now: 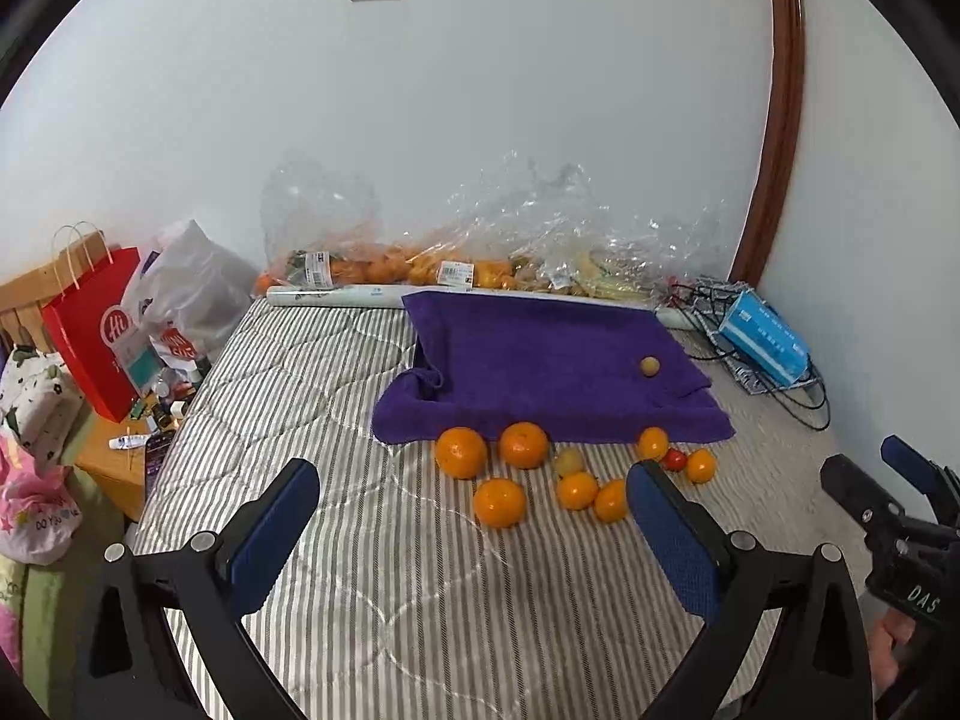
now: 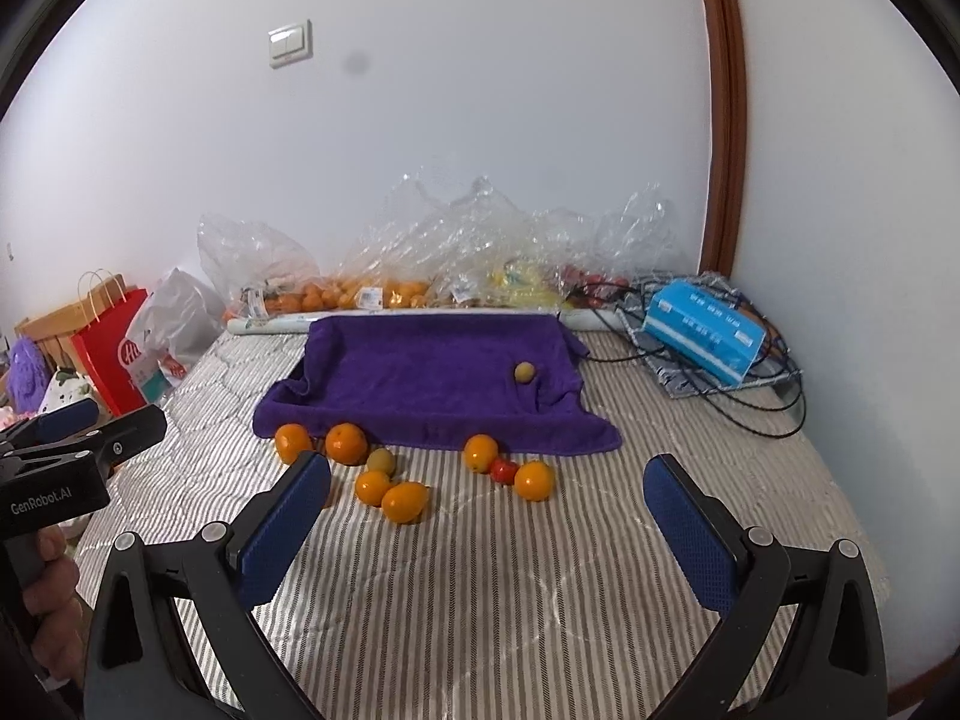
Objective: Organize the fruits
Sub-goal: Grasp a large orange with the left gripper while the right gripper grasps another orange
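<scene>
the left hand-held gripper [image 1: 474, 519] hung released, jaws wide and empty, above the striped bed [image 1: 372, 600]; the right hand-held gripper [image 2: 486, 513] was likewise released and empty. ahead, loose oranges [image 2: 405, 501], a greenish fruit [image 2: 381, 460] and a small red tomato [image 2: 504, 471] lay on the bed along the near edge of the purple towel [image 2: 432, 372]. one small yellow-green fruit [image 2: 524, 372] sat on the towel near its right edge. judged best: take one fruit at a time, straddle it squarely, close gently so it cannot roll, and set it down by kind on the towel.
</scene>
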Motion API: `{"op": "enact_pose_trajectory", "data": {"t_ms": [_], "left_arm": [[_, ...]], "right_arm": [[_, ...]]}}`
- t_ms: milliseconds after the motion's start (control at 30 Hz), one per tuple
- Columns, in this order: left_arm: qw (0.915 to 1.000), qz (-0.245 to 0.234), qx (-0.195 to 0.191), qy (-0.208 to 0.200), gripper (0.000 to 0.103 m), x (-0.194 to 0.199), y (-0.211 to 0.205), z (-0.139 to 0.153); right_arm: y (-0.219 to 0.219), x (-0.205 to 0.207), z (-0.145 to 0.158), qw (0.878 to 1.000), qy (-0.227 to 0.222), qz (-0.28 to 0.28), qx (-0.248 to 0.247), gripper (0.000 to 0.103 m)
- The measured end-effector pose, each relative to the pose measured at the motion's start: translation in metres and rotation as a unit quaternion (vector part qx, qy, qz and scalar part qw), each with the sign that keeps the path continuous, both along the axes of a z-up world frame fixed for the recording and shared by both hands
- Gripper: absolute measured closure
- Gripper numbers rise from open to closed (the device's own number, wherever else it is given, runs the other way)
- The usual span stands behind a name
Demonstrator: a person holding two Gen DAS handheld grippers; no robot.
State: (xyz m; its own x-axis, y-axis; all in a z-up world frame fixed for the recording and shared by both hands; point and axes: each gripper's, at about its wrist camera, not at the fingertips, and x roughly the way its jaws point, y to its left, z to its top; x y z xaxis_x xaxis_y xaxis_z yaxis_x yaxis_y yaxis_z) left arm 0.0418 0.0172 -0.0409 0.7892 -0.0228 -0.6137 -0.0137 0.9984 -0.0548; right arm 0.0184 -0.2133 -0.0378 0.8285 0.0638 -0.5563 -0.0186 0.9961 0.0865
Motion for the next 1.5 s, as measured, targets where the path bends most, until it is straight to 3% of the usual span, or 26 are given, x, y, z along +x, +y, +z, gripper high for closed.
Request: {"op": "enact_pose_trajectory", "data": {"t_ms": [167, 233, 433, 600, 833, 967, 1300, 1500], "left_arm": [[0.9998, -0.006, -0.007, 0.018, 0.001, 0.019, 0.01, -0.02], [0.9992, -0.018, -0.015, 0.033, 0.007, 0.027, 0.014, -0.029], [0.9973, -0.006, -0.029, 0.068, 0.009, 0.049, 0.033, -0.059], [0.9962, 0.01, -0.022, 0.084, 0.01, 0.06, 0.046, -0.079], [0.9954, 0.027, -0.016, 0.09, 0.012, 0.067, 0.059, -0.095], [0.9949, 0.031, -0.029, 0.092, 0.012, 0.073, 0.063, -0.101], [0.9945, 0.018, -0.037, 0.096, 0.012, 0.088, 0.057, -0.107], [0.9943, 0.008, -0.044, 0.097, 0.013, 0.091, 0.057, -0.11]], "right_arm": [[-0.004, 0.02, -0.02, 1.0, 0.008, -0.013, -0.01, 0.001], [-0.007, 0.025, -0.028, 1.0, 0.009, -0.021, -0.013, 0.001], [-0.019, 0.058, -0.064, 0.998, 0.067, -0.015, 0.003, 0.008], [-0.022, 0.077, -0.094, 0.995, 0.095, -0.008, -0.001, 0.016], [-0.027, 0.103, -0.123, 0.993, 0.114, 0.007, -0.008, 0.041], [-0.03, 0.116, -0.134, 0.992, 0.121, 0.02, -0.008, 0.051], [-0.032, 0.138, -0.146, 0.99, 0.129, 0.048, 0.004, 0.052], [-0.033, 0.145, -0.149, 0.989, 0.136, 0.061, 0.008, 0.068]]}}
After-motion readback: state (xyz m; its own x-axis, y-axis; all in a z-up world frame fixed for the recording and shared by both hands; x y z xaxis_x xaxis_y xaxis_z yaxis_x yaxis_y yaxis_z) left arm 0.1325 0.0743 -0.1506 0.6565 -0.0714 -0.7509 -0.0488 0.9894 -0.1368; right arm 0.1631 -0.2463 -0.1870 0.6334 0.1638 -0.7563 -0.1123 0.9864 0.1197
